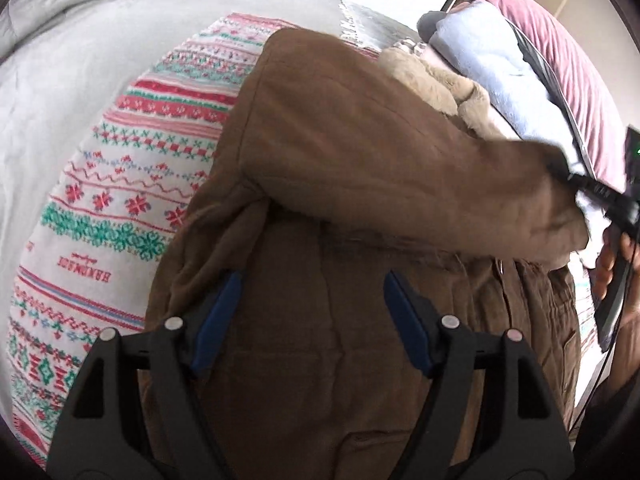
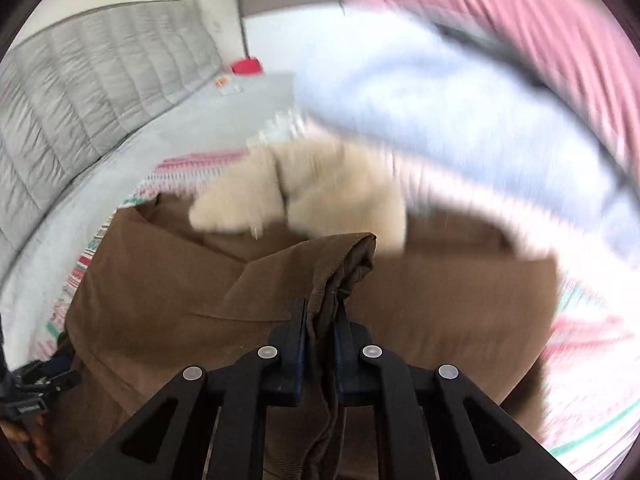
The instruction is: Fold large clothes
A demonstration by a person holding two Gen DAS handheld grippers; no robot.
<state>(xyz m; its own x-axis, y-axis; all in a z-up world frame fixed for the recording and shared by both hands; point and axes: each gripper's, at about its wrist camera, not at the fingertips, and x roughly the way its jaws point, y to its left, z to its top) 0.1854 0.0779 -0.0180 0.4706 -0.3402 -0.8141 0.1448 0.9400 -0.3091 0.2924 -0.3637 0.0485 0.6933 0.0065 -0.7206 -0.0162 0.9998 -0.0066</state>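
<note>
A large brown coat point(image 1: 340, 168) with a beige fur collar point(image 1: 436, 80) lies on a patterned blanket point(image 1: 120, 168). My left gripper point(image 1: 312, 300) is open just above the coat's body, its blue pads point(image 1: 216, 316) spread wide and empty. One sleeve point(image 1: 460, 184) is pulled across the coat toward the right, where my right gripper point(image 1: 560, 172) holds its end. In the right wrist view my right gripper point(image 2: 322, 312) is shut on a bunched fold of the brown sleeve point(image 2: 340, 256), lifted over the coat point(image 2: 160, 280). The fur collar point(image 2: 304, 188) lies beyond.
The blanket covers a grey bed point(image 1: 80, 60) with a quilted grey headboard point(image 2: 80, 80). A light blue folded blanket point(image 1: 488, 56) and a pink pillow point(image 1: 560, 52) are stacked on the right. A small red object point(image 2: 246, 66) sits at the bed's far end.
</note>
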